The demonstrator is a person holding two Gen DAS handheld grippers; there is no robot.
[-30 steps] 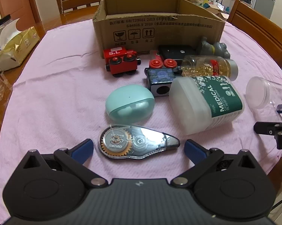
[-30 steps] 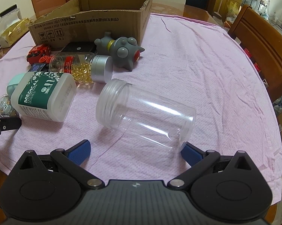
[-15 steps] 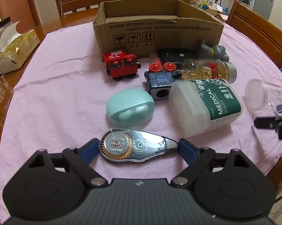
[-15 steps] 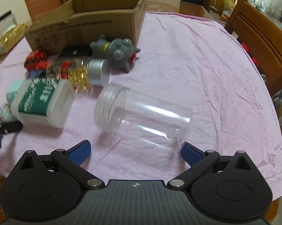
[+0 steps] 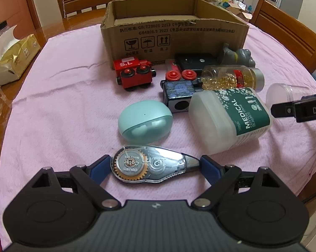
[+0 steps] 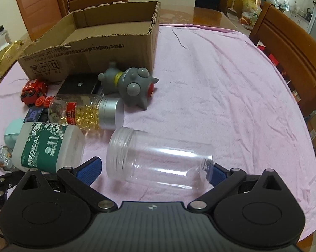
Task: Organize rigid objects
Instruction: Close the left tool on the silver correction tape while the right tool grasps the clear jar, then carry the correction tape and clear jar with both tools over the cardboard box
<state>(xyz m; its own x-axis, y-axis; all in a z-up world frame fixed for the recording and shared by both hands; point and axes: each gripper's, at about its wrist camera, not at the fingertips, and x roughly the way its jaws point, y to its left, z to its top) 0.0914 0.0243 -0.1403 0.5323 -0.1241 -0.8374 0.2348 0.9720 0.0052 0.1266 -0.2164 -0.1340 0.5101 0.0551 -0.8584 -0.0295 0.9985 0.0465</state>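
A correction tape dispenser [image 5: 151, 163] lies flat on the pink cloth, lengthwise between the blue pads of my left gripper [image 5: 155, 168]; both pads touch its ends. A clear empty jar [image 6: 160, 158] lies on its side between the pads of my right gripper [image 6: 155, 171]; the right pad touches its base, the left pad stands slightly apart from its mouth. An open cardboard box [image 5: 174, 31] stands at the back, and also shows in the right wrist view [image 6: 90, 48].
Between grippers and box lie a mint earbud case [image 5: 145, 124], a medical cotton swab tub [image 5: 229, 119], a capsule bottle [image 5: 233, 77], red [image 5: 134, 73] and blue toy trains [image 5: 179, 90], a black box [image 5: 195, 61] and a grey toy [image 6: 130, 86]. Chairs surround the table.
My left gripper moved forward around the correction tape and closed onto its ends. My right gripper moved forward and its pads now flank the jar more closely.
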